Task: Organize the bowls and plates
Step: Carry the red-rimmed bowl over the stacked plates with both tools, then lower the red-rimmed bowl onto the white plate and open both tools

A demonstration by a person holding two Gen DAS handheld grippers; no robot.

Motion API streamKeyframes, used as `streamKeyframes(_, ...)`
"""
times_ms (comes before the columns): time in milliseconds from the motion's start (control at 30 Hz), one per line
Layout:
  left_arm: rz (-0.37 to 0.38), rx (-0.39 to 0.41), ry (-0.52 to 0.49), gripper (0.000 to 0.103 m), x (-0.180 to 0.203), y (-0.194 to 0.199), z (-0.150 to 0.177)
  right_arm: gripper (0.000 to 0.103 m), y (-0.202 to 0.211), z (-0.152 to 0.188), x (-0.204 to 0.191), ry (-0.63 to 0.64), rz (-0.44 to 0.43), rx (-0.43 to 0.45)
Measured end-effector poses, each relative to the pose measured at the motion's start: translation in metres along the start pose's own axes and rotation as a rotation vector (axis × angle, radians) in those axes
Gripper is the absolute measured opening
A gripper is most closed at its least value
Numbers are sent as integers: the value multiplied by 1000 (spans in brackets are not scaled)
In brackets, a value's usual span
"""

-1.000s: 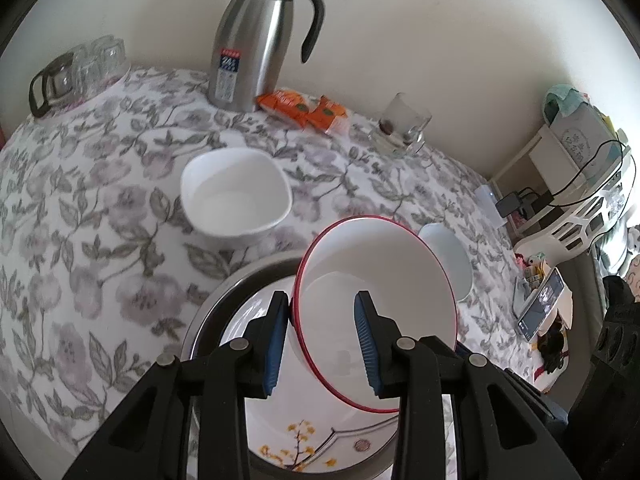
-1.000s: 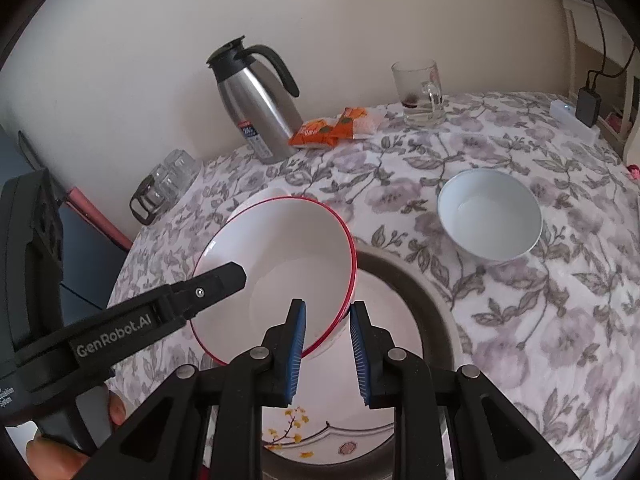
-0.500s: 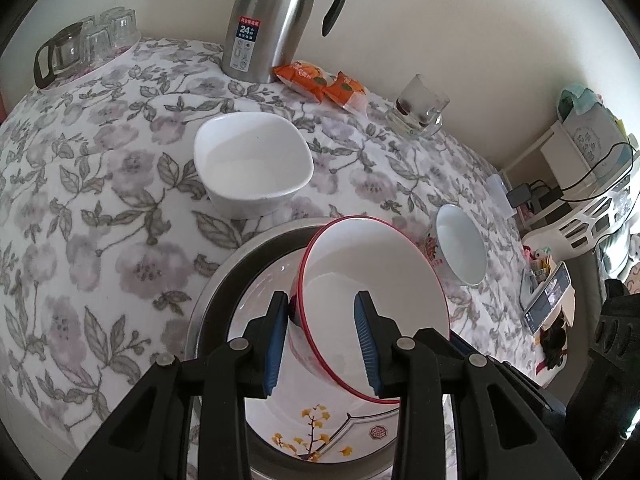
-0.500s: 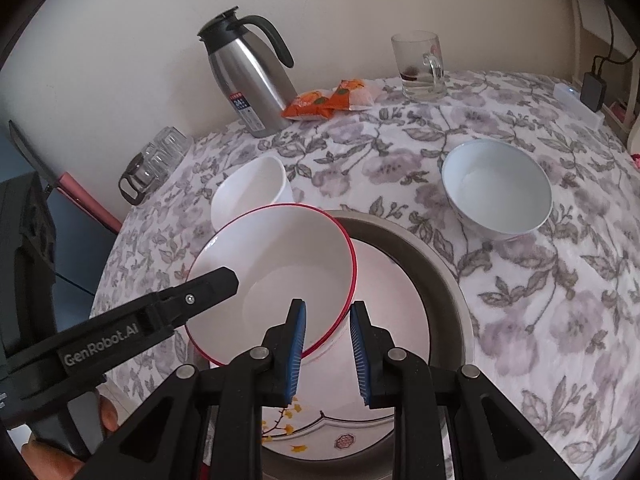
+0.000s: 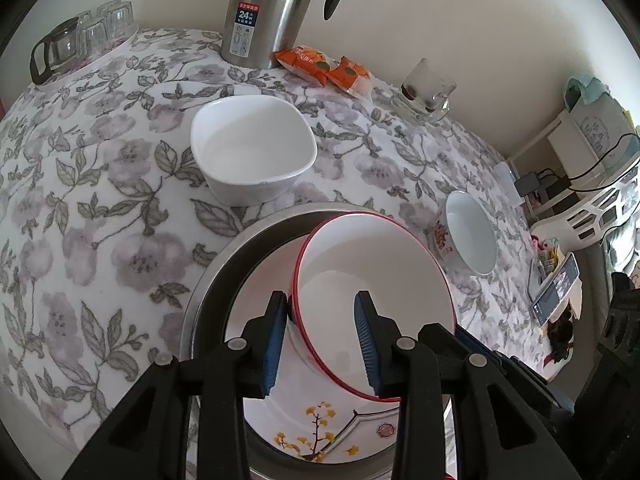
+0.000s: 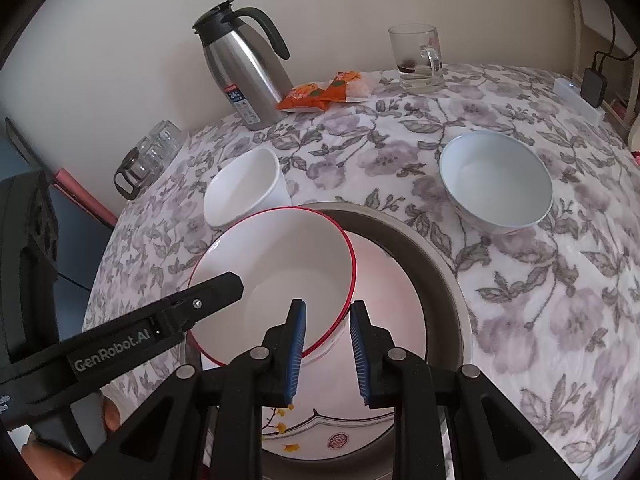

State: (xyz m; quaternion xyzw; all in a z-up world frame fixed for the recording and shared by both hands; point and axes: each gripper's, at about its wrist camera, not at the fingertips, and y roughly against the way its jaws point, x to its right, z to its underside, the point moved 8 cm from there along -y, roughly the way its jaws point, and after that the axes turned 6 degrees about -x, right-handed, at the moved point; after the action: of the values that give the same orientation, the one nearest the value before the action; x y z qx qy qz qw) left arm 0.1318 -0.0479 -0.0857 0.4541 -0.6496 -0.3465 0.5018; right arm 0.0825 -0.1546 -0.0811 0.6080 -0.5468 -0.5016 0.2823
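A white bowl with a red rim hangs tilted over a white plate painted with yellow flowers. The plate lies inside a round metal basin. My left gripper is shut on the bowl's left wall, one finger outside and one inside. One of its fingers shows in the right wrist view, reaching into the bowl. My right gripper is shut on the opposite rim, left pad inside, right pad outside. A square white bowl and a round white bowl sit on the floral tablecloth beyond.
At the back stand a steel jug, orange snack packets, a glass mug and a cluster of glasses. The wall runs behind them. Shelving with cables stands past the table's right edge.
Both wrist views have tipped down toward the table, which looms larger. The red-rimmed bowl stays in both grips and now sits closer over the plate and basin.
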Motion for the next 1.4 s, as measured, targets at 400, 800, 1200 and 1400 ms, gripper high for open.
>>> streamKeyframes(400, -12, -28, 1, 35, -2, -7, 3, 25, -4, 2, 0, 2, 4, -21)
streamKeyframes(800, 4, -33, 15, 37, -3, -7, 2, 27, -4, 3, -1, -1, -6, -22)
streamKeyframes(1200, 0, -4, 46, 37, -11, 1, -3, 27, 4, -1, 3, -8, -1, 3)
streamKeyframes(1400, -16, 52, 67, 37, -17, 14, -9, 29, 14, -8, 2, 3, 12, 56)
